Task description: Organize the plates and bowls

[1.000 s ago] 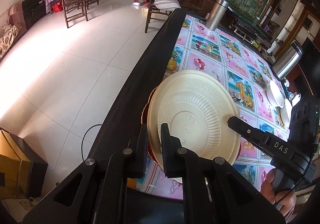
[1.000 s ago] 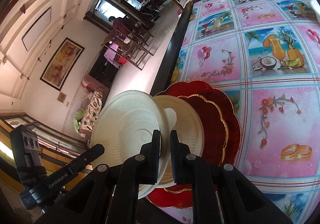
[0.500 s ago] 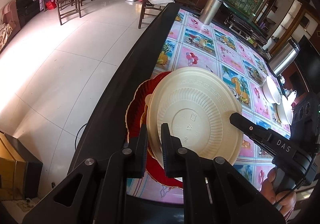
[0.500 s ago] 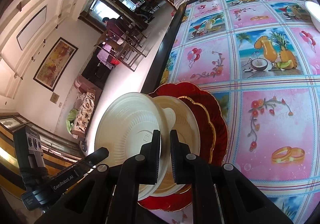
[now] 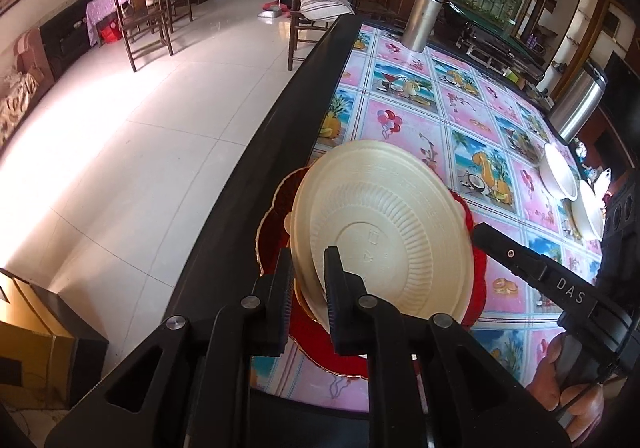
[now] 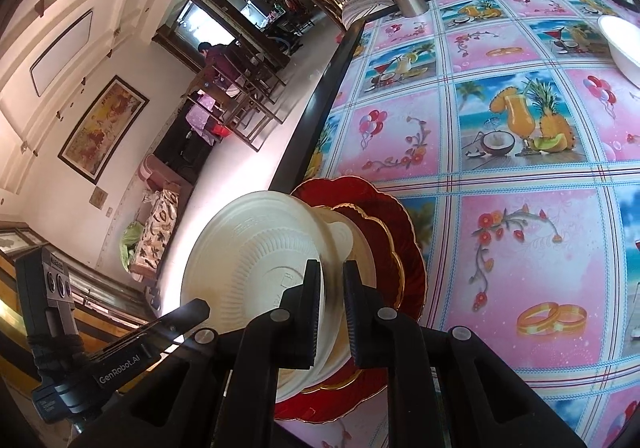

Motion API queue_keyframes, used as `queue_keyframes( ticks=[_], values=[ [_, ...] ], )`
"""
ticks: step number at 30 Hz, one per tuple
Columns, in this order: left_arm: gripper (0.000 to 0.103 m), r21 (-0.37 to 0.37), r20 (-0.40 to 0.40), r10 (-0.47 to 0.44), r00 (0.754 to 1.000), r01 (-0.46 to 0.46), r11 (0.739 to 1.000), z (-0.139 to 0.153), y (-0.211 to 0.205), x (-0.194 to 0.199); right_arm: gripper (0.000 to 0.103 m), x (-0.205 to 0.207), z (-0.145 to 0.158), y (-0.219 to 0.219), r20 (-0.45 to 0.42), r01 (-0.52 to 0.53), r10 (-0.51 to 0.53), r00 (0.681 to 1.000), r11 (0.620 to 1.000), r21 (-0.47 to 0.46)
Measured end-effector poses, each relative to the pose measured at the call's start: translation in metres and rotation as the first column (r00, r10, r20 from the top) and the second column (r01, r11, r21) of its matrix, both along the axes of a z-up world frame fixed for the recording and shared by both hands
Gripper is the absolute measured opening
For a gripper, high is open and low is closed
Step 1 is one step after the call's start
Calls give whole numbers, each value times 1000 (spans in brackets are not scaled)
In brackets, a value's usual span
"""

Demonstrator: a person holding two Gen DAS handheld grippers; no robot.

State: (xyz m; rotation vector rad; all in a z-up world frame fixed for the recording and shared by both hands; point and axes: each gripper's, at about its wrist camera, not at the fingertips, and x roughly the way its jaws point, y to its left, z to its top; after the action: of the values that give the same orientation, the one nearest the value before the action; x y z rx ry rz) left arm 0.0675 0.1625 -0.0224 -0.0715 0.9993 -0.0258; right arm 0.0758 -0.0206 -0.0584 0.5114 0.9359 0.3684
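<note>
I have the cream plate point(image 5: 384, 232) upside down at lower centre, over the red plates point(image 6: 400, 232) stacked by the bench point(image 5: 404, 120) edge. My left hand-held gripper point(image 5: 307, 288) sits on its near rim, jaws easing apart — rim between them. The right hand-held gripper point(image 6: 332, 288) straddles the opposite rim, jaws also opening. Two white bowls point(image 5: 560, 176) lie at the right edge, well apart.

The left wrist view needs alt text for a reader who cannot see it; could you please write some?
The left claw, its jaws opening, straddles the rim of an upturned cream plate over red gold-edged plates at the table edge. The right claw reaches in opposite.
</note>
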Motion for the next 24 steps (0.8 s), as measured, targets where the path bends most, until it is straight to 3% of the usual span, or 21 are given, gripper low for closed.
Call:
queue_keyframes(
  ticks=[7,13,17,21,24],
  values=[
    [17,209,36,-70,997,61,976,7,-25,0,14,-2,0,-5,8,20,-20,1000,1000,-5],
    [17,296,-28,-149,988,150,943,3,-40,7,14,-8,5,-15,26,36,-37,999,999,9],
    [18,438,-14,-154,988,144,887,8,-47,6,14,-13,10,-25,37,57,-58,998,998,20],
    [20,574,-24,-193,981,172,801,9,-59,2,14,-16,12,-37,39,80,-82,996,996,36],
    [31,616,-30,-205,978,180,767,12,-61,1,14,-17,11,-44,33,88,-90,995,995,48]
  ],
)
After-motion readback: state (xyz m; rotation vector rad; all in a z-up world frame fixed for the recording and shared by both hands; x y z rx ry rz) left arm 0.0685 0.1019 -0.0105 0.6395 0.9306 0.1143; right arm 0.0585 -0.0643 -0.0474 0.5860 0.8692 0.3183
